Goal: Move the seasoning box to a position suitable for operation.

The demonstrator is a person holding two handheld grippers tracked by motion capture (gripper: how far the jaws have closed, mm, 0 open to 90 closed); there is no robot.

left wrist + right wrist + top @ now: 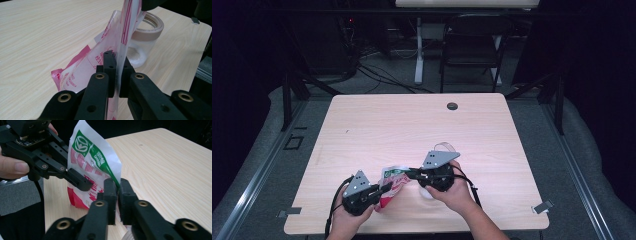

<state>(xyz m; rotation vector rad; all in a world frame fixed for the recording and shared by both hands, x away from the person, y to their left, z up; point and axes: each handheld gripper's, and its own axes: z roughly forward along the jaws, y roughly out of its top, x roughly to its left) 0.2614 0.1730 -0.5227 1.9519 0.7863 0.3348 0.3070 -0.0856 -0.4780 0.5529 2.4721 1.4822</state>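
**Both jaws pinched on the pouch**

Jaws first: the left gripper [117, 75] is closed tight on the film of the pouch [391, 186], and the right gripper [118, 200] is clamped just as tight on the pouch's opposite edge — no gap visible in either pair. We hold the pouch upright between them, near the front edge of the table [412, 120], and the glass jar [147, 37] stands just beside the pouch, under the right hand [457, 192].

We judge the step to be pulling the pouch open, probably to fill the jar. To do it well, we should pull the two sides apart evenly, keep the mouth upward, and stay close to the jar — a sudden tear could spill the contents.

The pouch is white with red stripes and a green band bearing a round green logo; the small print is too blurred to read.
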